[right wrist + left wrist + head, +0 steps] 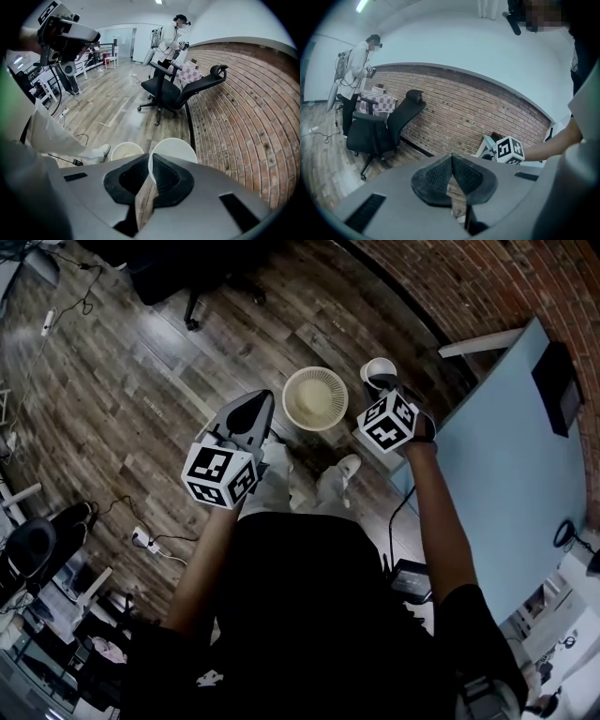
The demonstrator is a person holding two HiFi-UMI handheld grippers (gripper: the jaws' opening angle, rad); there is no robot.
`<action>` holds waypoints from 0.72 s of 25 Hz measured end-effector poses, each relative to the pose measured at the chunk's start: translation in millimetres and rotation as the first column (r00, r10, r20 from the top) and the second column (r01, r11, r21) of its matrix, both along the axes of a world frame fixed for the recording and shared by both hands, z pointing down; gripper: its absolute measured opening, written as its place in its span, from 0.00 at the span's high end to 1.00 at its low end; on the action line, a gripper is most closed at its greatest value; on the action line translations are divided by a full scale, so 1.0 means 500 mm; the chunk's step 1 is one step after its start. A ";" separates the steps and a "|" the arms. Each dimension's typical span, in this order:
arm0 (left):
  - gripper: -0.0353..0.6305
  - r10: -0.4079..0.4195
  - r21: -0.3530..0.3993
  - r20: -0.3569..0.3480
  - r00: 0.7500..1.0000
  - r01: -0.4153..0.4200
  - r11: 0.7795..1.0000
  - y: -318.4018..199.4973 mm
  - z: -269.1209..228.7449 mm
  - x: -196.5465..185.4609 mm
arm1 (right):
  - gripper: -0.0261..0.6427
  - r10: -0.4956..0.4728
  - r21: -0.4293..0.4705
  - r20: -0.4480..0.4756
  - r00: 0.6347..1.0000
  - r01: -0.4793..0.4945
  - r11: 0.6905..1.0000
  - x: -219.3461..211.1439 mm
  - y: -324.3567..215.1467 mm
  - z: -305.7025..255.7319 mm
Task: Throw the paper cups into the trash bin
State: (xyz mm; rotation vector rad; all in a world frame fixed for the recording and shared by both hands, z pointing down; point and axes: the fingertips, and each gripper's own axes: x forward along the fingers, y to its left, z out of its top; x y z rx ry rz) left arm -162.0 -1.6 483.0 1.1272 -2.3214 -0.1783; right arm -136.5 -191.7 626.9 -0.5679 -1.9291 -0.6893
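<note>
Our right gripper [151, 157] has its jaws drawn narrow, pinching the wall of a paper cup [176, 149]. The cup's side is clamped flat between the pads and its white mouth faces away from us, past the jaw tips.

Our left gripper [451, 157] has its jaws pressed together at the tips. We make out no cup in them, and the brown sliver showing below the tips looks to us like floor seen through the gap. It hangs over the floor near our legs.

From the head view, the cup is held aloft over the wooden floor, just beside the bin [315, 397] on its right and between the bin and the edge of the blue table [506, 456]. The bin stands open-mouthed on the floor in front of our feet, pale inside. The cup is near its rim but, as we read it, not yet over the opening.

We judge the step in hand to be the carry, with the cup picked up and brought to the bin but not dropped. The next move calls for a short shift leftward until the cup sits above the bin's mouth. Then the right jaws should part so it falls clear of the rim. We see no second cup in any view.
</note>
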 end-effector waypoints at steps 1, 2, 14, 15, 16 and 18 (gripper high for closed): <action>0.93 0.004 -0.003 -0.009 1.000 -0.004 1.000 0.008 0.008 -0.002 | 0.92 0.001 -0.004 -0.006 1.000 -0.001 1.000 -0.002 0.012 0.008; 0.93 0.008 -0.005 -0.019 1.000 -0.008 1.000 0.014 0.017 -0.004 | 0.92 0.003 -0.008 -0.013 1.000 -0.003 1.000 -0.004 0.023 0.017; 0.93 0.107 -0.012 -0.090 0.990 -0.108 0.994 0.059 0.120 -0.030 | 0.92 0.035 -0.043 -0.083 0.996 -0.039 0.998 -0.020 0.135 0.127; 0.93 0.110 -0.012 -0.098 0.989 -0.112 0.994 0.062 0.131 -0.031 | 0.92 0.036 -0.045 -0.088 0.995 -0.040 0.998 -0.021 0.142 0.137; 0.93 0.116 -0.013 -0.108 0.987 -0.118 0.993 0.064 0.145 -0.032 | 0.92 0.037 -0.046 -0.092 0.995 -0.041 0.998 -0.023 0.149 0.148; 0.93 0.131 -0.018 -0.129 0.983 -0.134 0.991 0.067 0.177 -0.033 | 0.92 0.041 -0.052 -0.098 0.994 -0.046 0.998 -0.029 0.161 0.173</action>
